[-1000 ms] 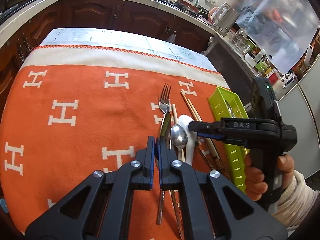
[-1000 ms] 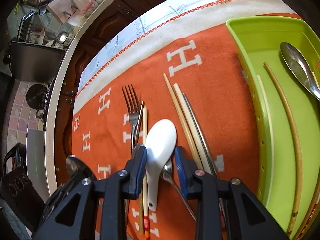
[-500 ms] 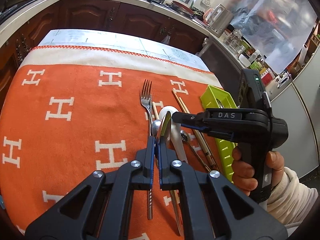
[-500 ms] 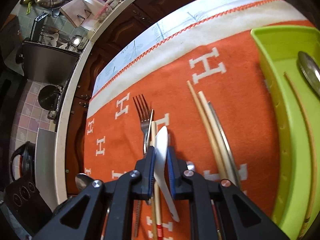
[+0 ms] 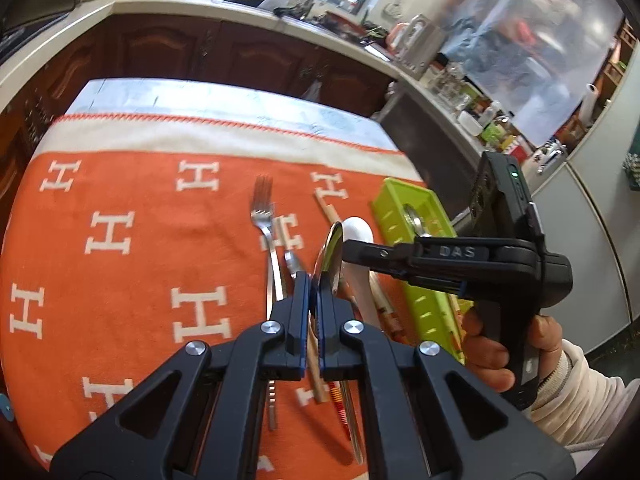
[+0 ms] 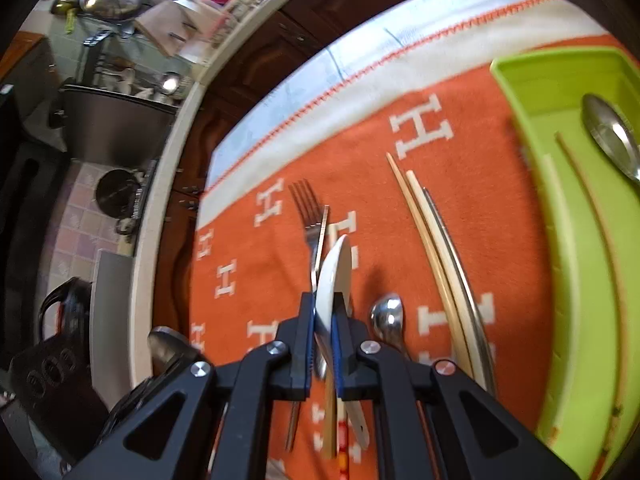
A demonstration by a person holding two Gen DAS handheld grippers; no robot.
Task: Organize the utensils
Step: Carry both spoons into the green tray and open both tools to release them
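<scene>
My left gripper (image 5: 314, 286) is shut on a large steel spoon (image 5: 331, 250), held edge-on above the orange cloth (image 5: 132, 280). To its right, my right gripper (image 5: 349, 249) carries a white ceramic spoon (image 5: 360, 232). In the right wrist view, the right gripper (image 6: 324, 318) has its jaws closing, with the pads pressing on the white spoon (image 6: 337, 268), which stands on edge off the cloth. A fork (image 6: 307, 216), a small metal spoon (image 6: 386, 316) and chopsticks (image 6: 436, 248) lie on the cloth. The green tray (image 6: 560, 208) at the right holds a metal spoon (image 6: 608, 132) and a chopstick.
A person's hand (image 5: 492, 360) in a cream sleeve grips the right gripper's handle. Dark wooden cabinets (image 5: 248, 52) and a crowded counter stand beyond the table's far edge. The fork (image 5: 264, 216) and green tray (image 5: 404, 208) lie ahead of the left gripper.
The right jaws closed onto the white spoon, turned it on edge and lifted it off the cloth. The left gripper rose with the steel spoon in it.
</scene>
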